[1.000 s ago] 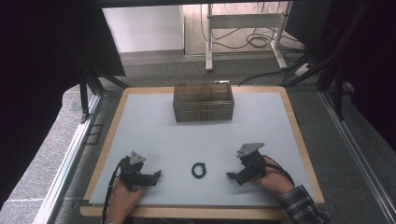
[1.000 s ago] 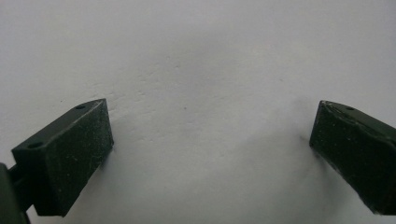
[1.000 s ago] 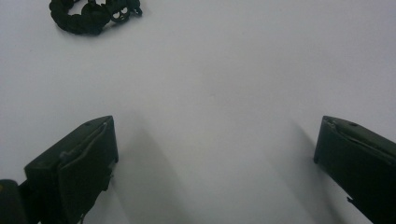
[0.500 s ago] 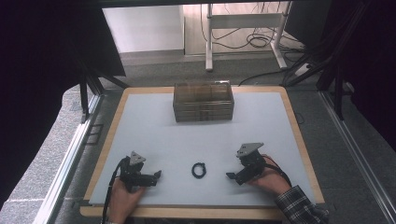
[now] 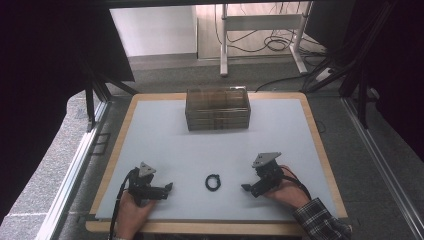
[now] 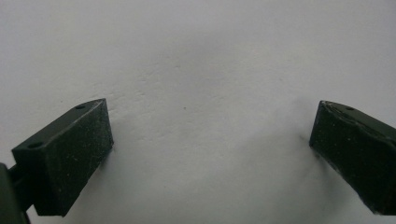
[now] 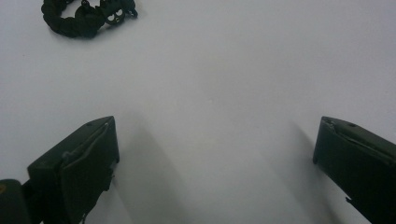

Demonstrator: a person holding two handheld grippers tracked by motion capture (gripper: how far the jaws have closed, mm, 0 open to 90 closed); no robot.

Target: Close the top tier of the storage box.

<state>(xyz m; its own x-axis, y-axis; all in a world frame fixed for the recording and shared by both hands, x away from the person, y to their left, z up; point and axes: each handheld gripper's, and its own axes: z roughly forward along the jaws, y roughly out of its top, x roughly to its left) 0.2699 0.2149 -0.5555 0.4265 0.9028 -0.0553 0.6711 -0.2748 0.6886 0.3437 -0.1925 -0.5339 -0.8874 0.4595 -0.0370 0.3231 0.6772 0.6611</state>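
A small black bracelet [image 5: 213,182] lies flat on the white surface [image 5: 165,135], between the two claws. Nothing holds it and nothing touches it.

The right claw [image 5: 246,188] rests low on the surface, with its tips pointing toward the bracelet, which is near in front of it and a little to one side. In the right gripper view the bracelet [image 7: 86,14] sits ahead of the claw [image 7: 215,154] and beyond its left jaw, not between the jaws. The jaws stand wide apart, with only bare surface between them.

The left claw [image 5: 169,187] also rests low and points toward the bracelet, which is a bit farther from it. In the left gripper view this claw [image 6: 210,154] is wide apart too, and there is nothing between its jaws.

Far beyond both claws, at the back of the surface, stands a clear box [image 5: 217,109] with compartments. What is inside I cannot tell.

I judge that the work is at its very start: the bracelet is not yet picked up. What is left is to bring one claw around it, close on it, lift it, and probably carry it to the box.
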